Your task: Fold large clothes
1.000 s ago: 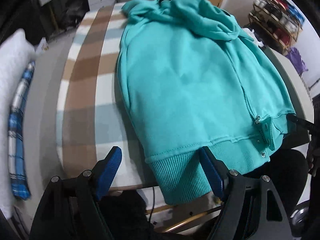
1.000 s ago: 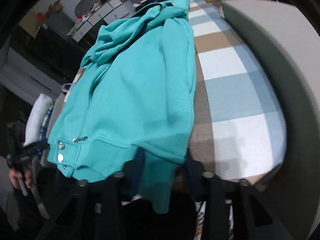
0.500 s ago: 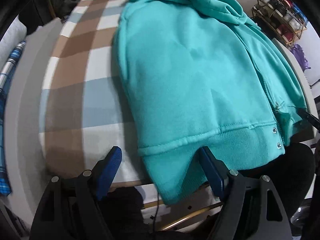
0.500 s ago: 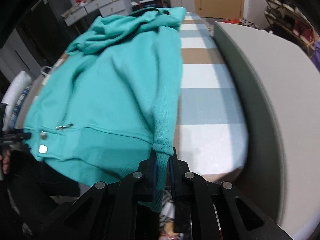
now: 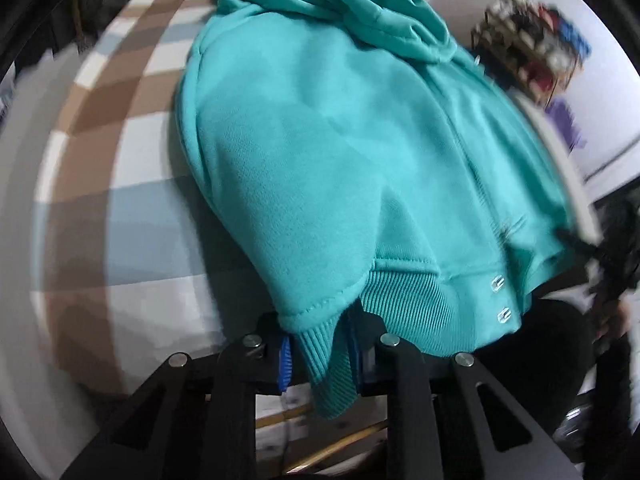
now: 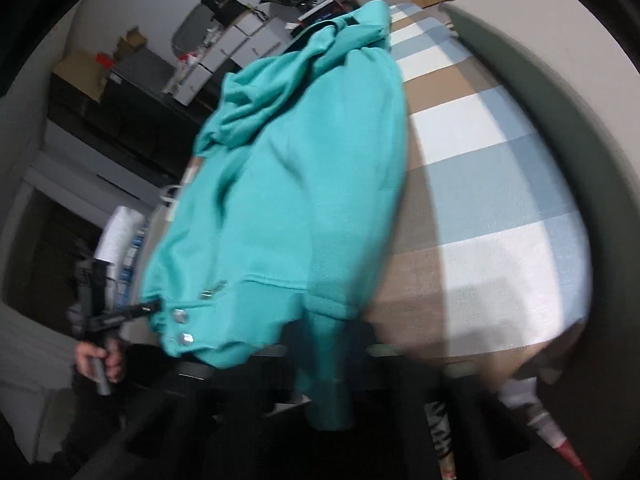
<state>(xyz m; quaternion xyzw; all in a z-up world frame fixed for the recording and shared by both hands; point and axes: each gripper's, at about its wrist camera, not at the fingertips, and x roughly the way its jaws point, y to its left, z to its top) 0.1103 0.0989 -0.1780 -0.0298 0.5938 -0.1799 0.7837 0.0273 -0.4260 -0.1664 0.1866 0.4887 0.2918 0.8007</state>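
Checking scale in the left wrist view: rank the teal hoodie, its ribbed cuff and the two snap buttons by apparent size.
1. teal hoodie, fills most of the view.
2. ribbed cuff, enlarged by nearness to the camera.
3. snap buttons, both alike, tiny.

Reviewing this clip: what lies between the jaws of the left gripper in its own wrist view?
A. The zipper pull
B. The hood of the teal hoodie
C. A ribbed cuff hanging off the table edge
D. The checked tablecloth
C: in the left wrist view the ribbed cuff of the teal hoodie hangs between the jaws of the left gripper, which are closing on it.
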